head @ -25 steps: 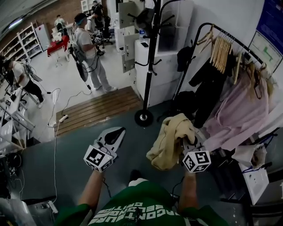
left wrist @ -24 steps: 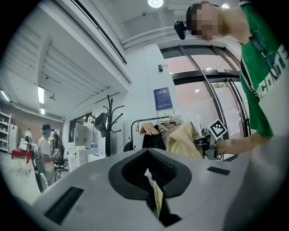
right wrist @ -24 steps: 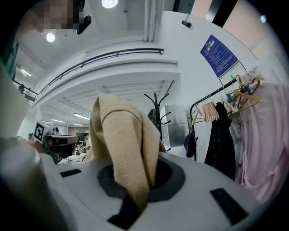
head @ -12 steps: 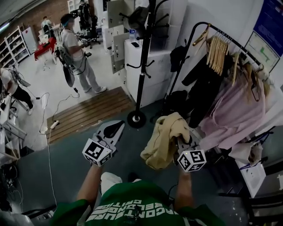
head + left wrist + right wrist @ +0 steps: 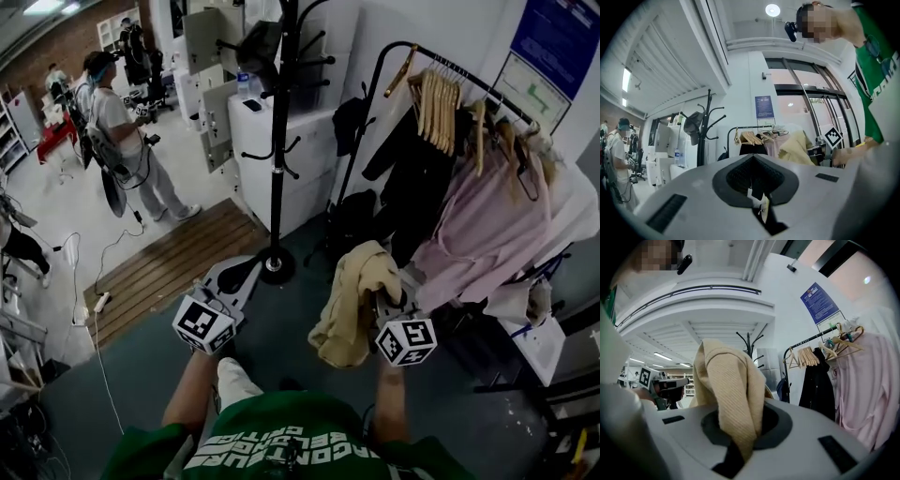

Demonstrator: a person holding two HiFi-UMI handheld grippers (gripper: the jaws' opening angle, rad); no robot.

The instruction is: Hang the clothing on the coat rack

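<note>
right gripper (image 5: 386,305): was pinched on the beige garment (image 5: 356,300), lower centre-right.
left gripper (image 5: 232,281): was pressed together, empty.
coat rack (image 5: 278,141): upper centre; fabric was best lifted over a free hook.

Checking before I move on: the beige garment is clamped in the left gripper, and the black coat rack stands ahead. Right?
Not quite. The beige garment is clamped in the right gripper, not the other one, as the right gripper view shows; the black coat rack does stand ahead.
</note>
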